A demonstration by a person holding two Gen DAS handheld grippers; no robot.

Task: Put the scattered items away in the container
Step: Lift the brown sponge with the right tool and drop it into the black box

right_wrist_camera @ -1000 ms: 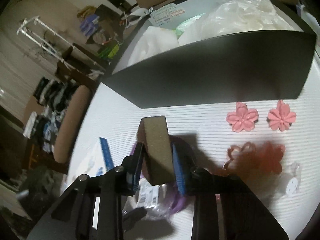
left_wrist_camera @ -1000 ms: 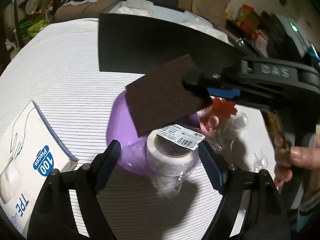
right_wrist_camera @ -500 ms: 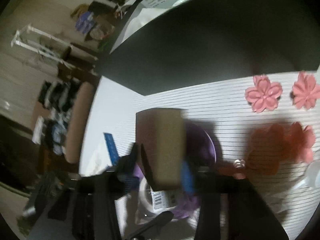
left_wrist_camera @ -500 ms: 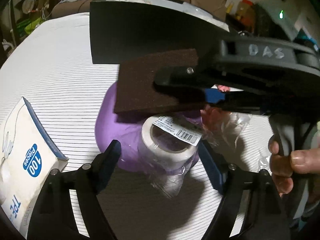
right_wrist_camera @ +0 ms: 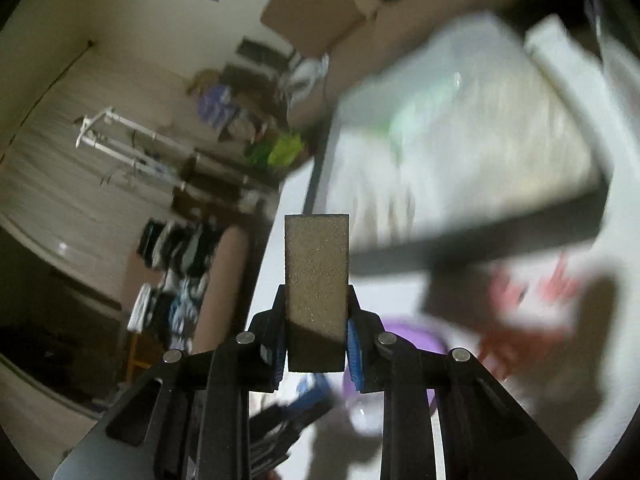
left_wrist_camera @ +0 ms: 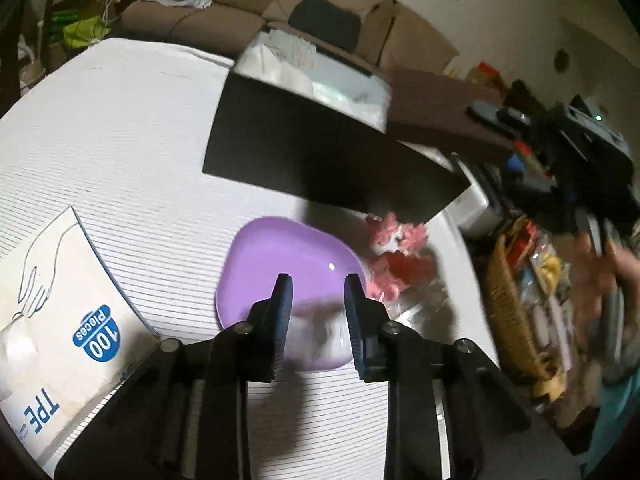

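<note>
My right gripper [right_wrist_camera: 316,308] is shut on a tan sponge [right_wrist_camera: 316,280] with a dark brown scouring face; in the left wrist view the sponge [left_wrist_camera: 444,108] hangs over the right end of the black container [left_wrist_camera: 320,160]. The container holds white bags. My left gripper [left_wrist_camera: 316,300] has closed on a wrapped roll of white tape [left_wrist_camera: 316,332], blurred, which sits on a purple plate [left_wrist_camera: 288,252]. Pink and red flower clips [left_wrist_camera: 400,248] lie right of the plate.
A box of TPE gloves [left_wrist_camera: 60,312] lies at the front left. A wicker basket [left_wrist_camera: 516,312] stands off the table's right edge. A brown sofa [left_wrist_camera: 208,24] is behind the table.
My right gripper has lifted the sponge from above the plate up over the container. My left gripper has narrowed from wide open onto the tape roll.
</note>
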